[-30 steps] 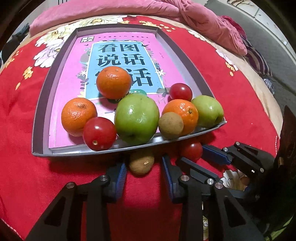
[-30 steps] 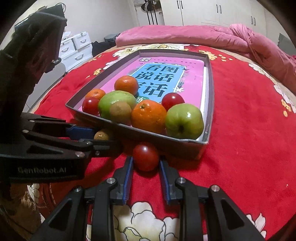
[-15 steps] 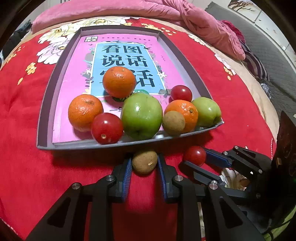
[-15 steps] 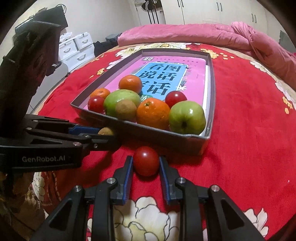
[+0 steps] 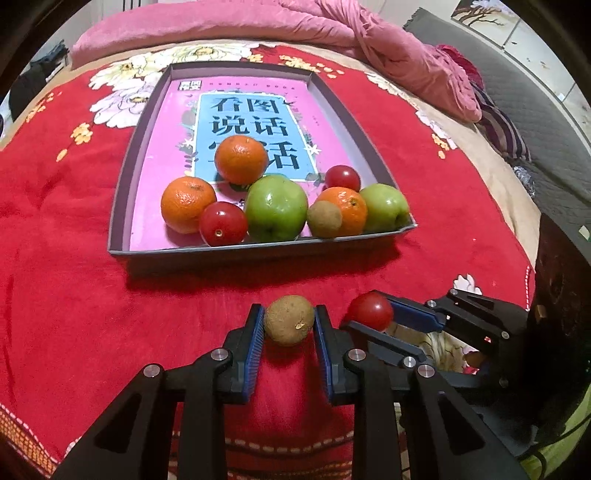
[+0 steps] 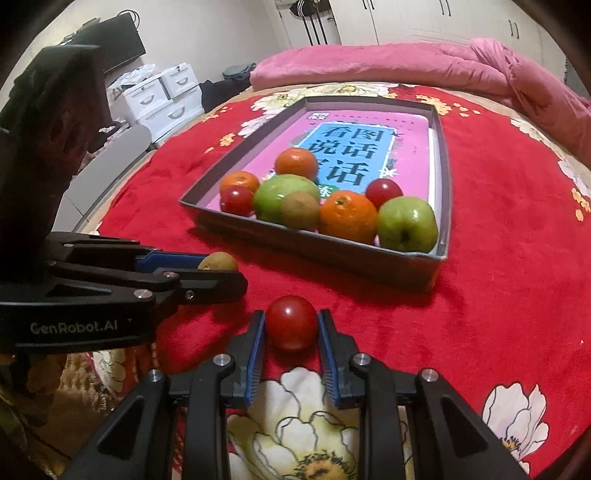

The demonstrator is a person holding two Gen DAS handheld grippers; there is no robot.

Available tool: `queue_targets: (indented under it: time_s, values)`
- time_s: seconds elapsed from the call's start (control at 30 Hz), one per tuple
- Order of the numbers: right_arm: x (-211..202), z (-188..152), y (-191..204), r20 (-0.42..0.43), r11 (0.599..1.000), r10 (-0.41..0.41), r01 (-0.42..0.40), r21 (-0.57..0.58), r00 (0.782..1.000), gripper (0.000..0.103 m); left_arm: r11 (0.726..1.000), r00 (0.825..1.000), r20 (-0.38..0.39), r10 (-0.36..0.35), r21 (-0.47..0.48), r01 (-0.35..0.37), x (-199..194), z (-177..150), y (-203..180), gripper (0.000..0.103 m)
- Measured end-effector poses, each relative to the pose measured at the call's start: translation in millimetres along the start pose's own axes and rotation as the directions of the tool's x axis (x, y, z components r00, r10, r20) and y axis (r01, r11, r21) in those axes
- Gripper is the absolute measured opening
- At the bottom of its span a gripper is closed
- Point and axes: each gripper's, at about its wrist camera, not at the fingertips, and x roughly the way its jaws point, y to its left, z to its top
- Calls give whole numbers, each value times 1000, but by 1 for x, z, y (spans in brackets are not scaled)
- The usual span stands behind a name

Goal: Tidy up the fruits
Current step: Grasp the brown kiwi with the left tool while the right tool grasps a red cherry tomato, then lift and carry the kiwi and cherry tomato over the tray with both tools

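The left gripper (image 5: 289, 325) has its jaws clamped on a kiwi (image 5: 289, 320): brown, matt, finely speckled, roughly egg-shaped, with a small pale stem scar turned toward the camera and slightly down. Its long axis runs roughly across the jaws, tilted a little. The kiwi sits clear of the red floral bedspread (image 5: 74, 295), on the near side of the tray (image 5: 122, 192).

The right gripper (image 6: 291, 328) has its jaws closed on a cherry tomato (image 6: 291, 326): glossy red, nearly round, with no stem end visible, so its pointing direction cannot be told. It is held just near of the tray's near wall, to the right of the left gripper.

The tray is a shallow grey box on the bed with a pink book (image 5: 166, 140) lying flat inside. Fruit is crowded at its near end:
- three oranges (image 5: 187, 204)
- two green apples (image 5: 276, 207), the right one with its stem dimple facing near
- two cherry tomatoes
- a second kiwi (image 5: 325, 219), touching an orange

A pink quilt (image 5: 221, 22) lies along the far edge of the bed.
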Motion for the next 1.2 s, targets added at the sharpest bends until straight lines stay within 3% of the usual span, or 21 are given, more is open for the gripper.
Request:
queue_targets:
  time_s: [1.2]
  values:
    - [-49,33,14,136,1000,9,-5,-27,991,28,999,988,151,7,-51,1,-75,10,19,27]
